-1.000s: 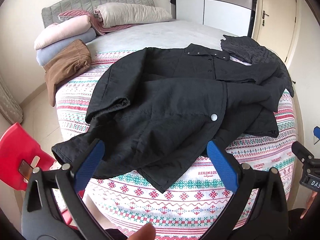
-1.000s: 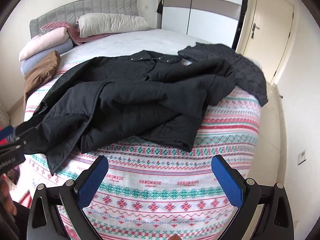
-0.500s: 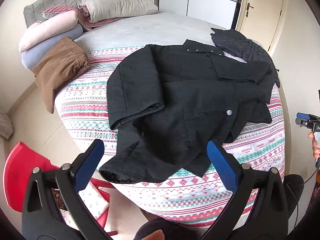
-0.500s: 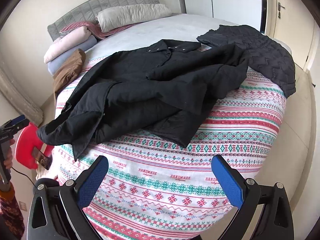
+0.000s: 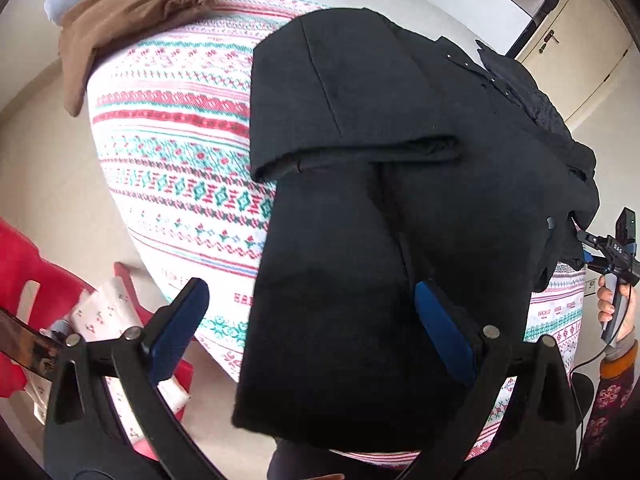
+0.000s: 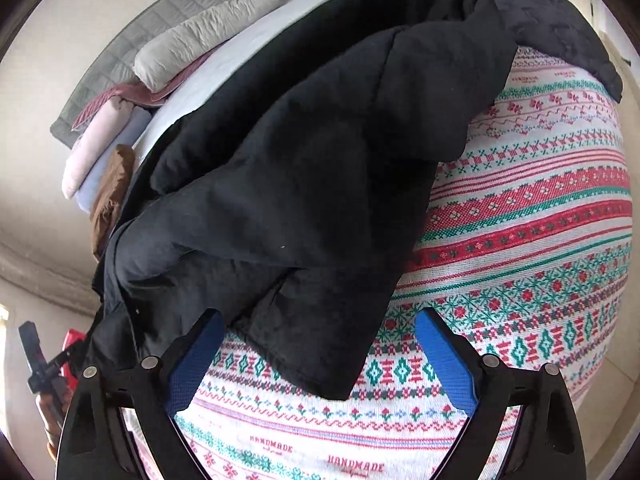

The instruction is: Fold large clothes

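Note:
A large black coat (image 5: 400, 184) lies spread on the patterned bedspread (image 5: 172, 152), its hem hanging over the near edge. My left gripper (image 5: 312, 328) is low over that hem, jaws wide, with the cloth between the blue pads (image 5: 444, 332) but not pinched. In the right wrist view the coat (image 6: 300, 168) ends in a corner that reaches between the jaws of my right gripper (image 6: 320, 360). Those jaws are closing and the pads (image 6: 444, 360) stand clear of the cloth. The bedspread (image 6: 520, 240) fills the right side of that view.
A second black quilted garment (image 6: 560, 20) lies at the bed's far right corner. Folded brown cloth (image 5: 132, 12) and stacked pillows (image 6: 200, 48) sit near the headboard. A red chair (image 5: 24, 272) stands on the floor left of the bed. A hand (image 5: 612, 304) holds the other gripper.
Both grippers dropped and came in close to the coat's near hem, tilting downward. The coat now fills both views. The right gripper's jaws narrowed slightly.

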Motion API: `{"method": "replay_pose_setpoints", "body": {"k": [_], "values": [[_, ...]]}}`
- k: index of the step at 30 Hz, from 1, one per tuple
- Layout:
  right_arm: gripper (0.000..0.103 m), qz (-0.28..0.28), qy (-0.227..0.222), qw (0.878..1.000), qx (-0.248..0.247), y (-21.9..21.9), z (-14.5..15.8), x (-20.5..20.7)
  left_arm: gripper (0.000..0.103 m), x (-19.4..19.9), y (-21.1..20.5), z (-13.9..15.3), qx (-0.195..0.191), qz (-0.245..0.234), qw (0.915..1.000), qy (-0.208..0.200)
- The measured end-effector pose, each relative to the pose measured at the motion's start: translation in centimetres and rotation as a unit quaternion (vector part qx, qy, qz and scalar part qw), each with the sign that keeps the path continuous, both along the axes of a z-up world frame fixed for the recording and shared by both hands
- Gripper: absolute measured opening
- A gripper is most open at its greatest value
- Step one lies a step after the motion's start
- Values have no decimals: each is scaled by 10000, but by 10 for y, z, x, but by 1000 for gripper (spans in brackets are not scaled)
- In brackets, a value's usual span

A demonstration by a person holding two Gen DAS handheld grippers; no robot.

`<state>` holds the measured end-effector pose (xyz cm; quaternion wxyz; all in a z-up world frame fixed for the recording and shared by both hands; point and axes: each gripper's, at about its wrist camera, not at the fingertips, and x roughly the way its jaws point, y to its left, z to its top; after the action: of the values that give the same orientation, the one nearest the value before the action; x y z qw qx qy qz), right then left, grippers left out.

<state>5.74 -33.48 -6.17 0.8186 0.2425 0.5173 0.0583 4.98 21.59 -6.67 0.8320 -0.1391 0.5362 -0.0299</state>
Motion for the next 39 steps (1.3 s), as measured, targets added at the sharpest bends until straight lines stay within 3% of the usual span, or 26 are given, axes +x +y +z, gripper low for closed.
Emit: {"method": "replay_pose_setpoints", "body": {"k": [2,4,6,7,8,10,11,15,19,22,24,27,30,33,34,35,37,39], "values": [[77,-76,172,9998,51,5,-15,10,98,-1,-10,-16,-271,-71,9995,148],[73,-122,128,9996,-203,14,-17,13,98,-2,-21,-25,-278,-130,9993,216],[52,21,20,9991,-421,26,-10,13,95,-4,-30,-28,-150,-199,9994,225],[26,79,13,9992,-382,30,-7,11,89,-5,-33,-26,-93,-240,9994,213],[17,43,9,9992,-395,31,-2,8,85,-6,-36,-23,-73,-282,9994,193],[11,37,-34,9994,-333,32,11,-2,68,-9,-38,-13,-39,-348,9993,114],[10,50,-84,9995,-287,33,20,-10,64,-12,-39,-7,32,-384,9992,56],[8,218,-428,9986,-199,34,64,-58,42,-26,-44,16,288,-609,9976,-152],[8,434,-928,9947,-93,24,112,-116,42,-35,-41,29,483,-738,9958,-231],[8,540,-1037,9929,-228,16,139,-158,42,-40,-30,37,383,-708,9964,-246],[8,593,-962,9930,-335,13,147,-172,45,-44,-22,38,224,-697,9971,-230],[10,830,-544,9932,-607,6,130,-185,67,-52,-14,34,267,-725,9970,-108],[17,987,-56,9898,-1026,-3,113,-198,71,-60,-15,29,528,-781,9955,-120],[26,892,0,9907,-1027,-7,108,-195,71,-56,-14,22,613,-711,9956,-40],[32,801,-28,9925,-921,-10,106,-190,71,-53,-13,19,561,-673,9962,-9],[47,688,-74,9940,-848,-13,104,-189,71,-49,-11,16,496,-631,9968,26],[65,443,-227,9958,-765,-22,99,-181,71,-43,-9,7,378,-529,9978,124],[69,303,-222,9975,-600,-23,88,-176,71,-40,-10,-2,285,-493,9981,227]]}}
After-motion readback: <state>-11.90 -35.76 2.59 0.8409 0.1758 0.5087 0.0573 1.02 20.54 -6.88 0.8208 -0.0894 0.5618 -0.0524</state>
